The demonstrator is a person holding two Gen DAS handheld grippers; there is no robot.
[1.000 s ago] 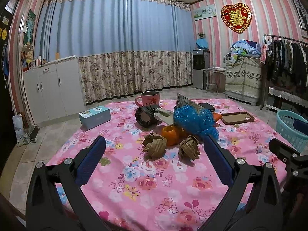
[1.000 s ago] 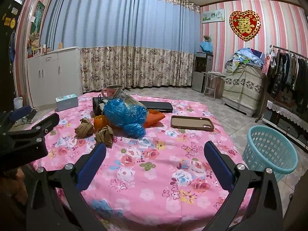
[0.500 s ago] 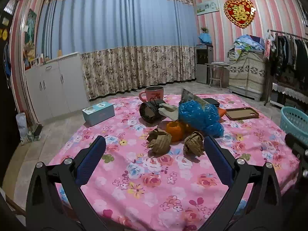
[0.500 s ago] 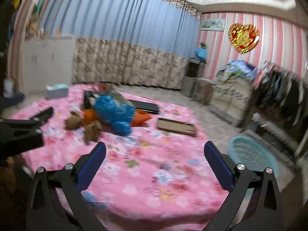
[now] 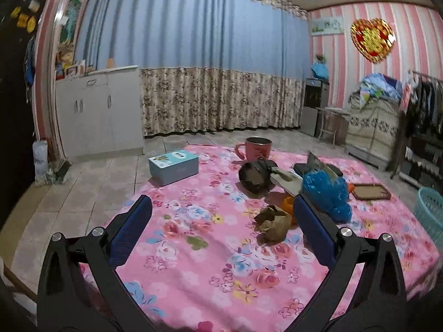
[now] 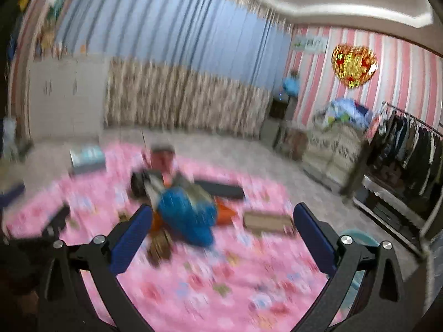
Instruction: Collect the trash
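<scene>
Pink flowered cloth (image 5: pixel 210 251) covers the table under both grippers. Held level above its near edge, the left gripper (image 5: pixel 221 213) has its jaws spread wide and empty, with a crumpled brown paper wad (image 5: pixel 272 222) at its 2 o'clock and a blue plastic bag (image 5: pixel 326 193) beyond. Equally wide and empty in a blurred view, the right gripper (image 6: pixel 221 213) has the blue bag (image 6: pixel 188 215) at its 12 o'clock and a teal basket (image 6: pixel 357 235) at 3 o'clock.
</scene>
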